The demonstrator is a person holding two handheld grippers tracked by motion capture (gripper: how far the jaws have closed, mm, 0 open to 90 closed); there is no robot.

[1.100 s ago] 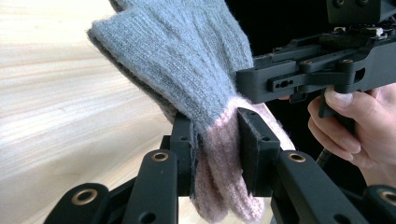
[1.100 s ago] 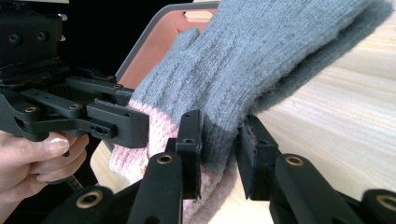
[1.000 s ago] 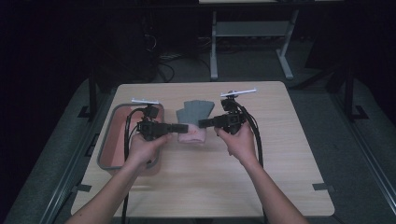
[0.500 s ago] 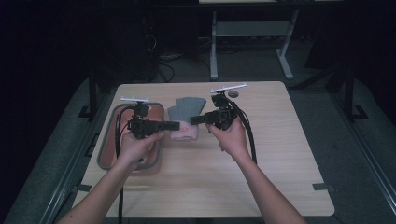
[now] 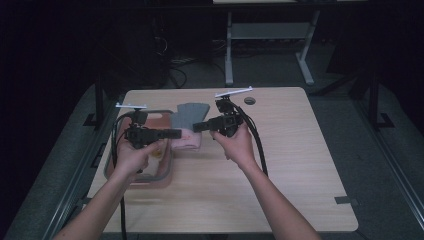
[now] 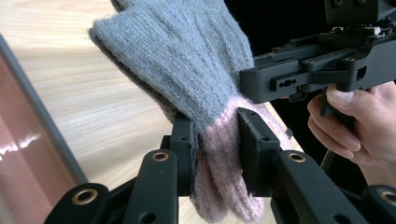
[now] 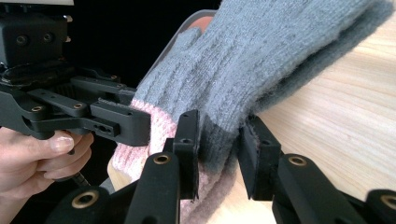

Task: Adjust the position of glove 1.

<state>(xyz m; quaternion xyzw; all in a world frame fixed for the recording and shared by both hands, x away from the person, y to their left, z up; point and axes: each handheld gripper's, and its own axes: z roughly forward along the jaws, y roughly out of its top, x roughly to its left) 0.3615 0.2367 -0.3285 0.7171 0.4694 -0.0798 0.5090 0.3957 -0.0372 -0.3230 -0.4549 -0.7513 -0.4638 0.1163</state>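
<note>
Both tongs first. Left gripper [image 5: 172, 133], middle left of the high view, jaws pointing right: clamped on the pink end of the knitted item, cloth pinched between its black pads in the left gripper view [image 6: 217, 154]. Right gripper [image 5: 199, 126], just right of centre in the high view, jaws pointing left: clenched on the same knit at the join of grey and pink, fabric squeezed between the pads in the right gripper view [image 7: 219, 158]. The two sets of jaws face one another, close together, with the cloth spanning them.

Table [image 5: 280, 165]: light wood-grain top, filling the centre of the high view; largest item.

Tray [image 5: 165, 175]: reddish with a grey rim, at the table's left edge, under the left hand [image 5: 132, 157].

Knitted piece [image 5: 189, 116]: grey ribbed wool running into a pink end [image 5: 187, 142], centre left of the high view, just right of the tray. Grey part fans toward the top of the frame; pink end hangs at the grippers. Whether it touches the table cannot be told.

Right hand [image 5: 237, 147]: wrapped round the right gripper's handle.

Hole [image 5: 249, 100]: small dark round opening in the tabletop, upper centre.
</note>
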